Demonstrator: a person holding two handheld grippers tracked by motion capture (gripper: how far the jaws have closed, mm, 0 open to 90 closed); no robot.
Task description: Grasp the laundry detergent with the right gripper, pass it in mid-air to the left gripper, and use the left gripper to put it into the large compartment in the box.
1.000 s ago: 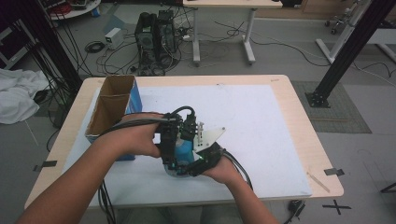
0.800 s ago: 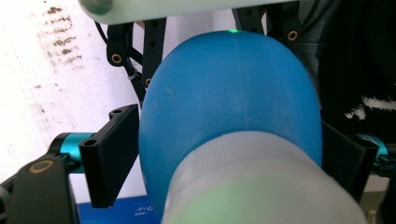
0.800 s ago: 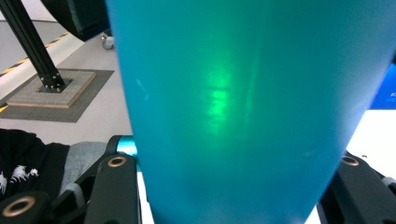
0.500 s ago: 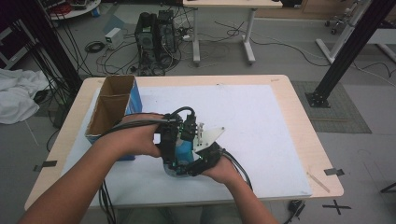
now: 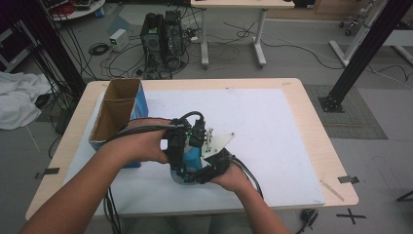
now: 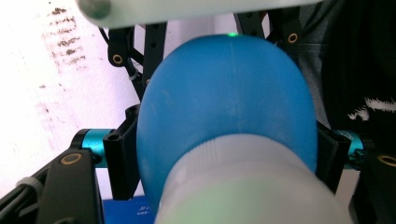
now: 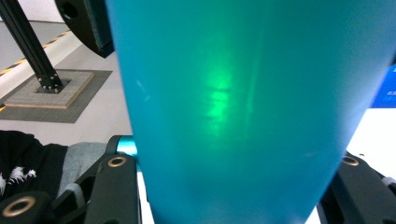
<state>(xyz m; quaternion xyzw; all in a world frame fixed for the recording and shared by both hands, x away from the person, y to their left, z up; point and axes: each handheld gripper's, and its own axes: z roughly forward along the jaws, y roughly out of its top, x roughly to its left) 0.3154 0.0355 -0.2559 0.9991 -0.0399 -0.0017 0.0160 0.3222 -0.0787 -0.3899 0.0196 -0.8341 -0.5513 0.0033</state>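
Right gripper view: blue bottle point(image 7: 243, 102) between fingers point(image 7: 109, 186).

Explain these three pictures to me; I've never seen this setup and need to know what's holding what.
There is no robot here: a person works at a table, with a hand-held two-jaw claw in each hand. The wide picture comes from a fixed camera above, looking down. The other two come from small cameras riding on each claw, looking along its black jaws.

On the table lie a white sheet and, at the left, an open cardboard box. Near the front edge both claws meet on a blue bottle. The right claw is clamped on its body. The left claw has just been closing around the end with the pale cap, and its jaws now meet the bottle's sides.
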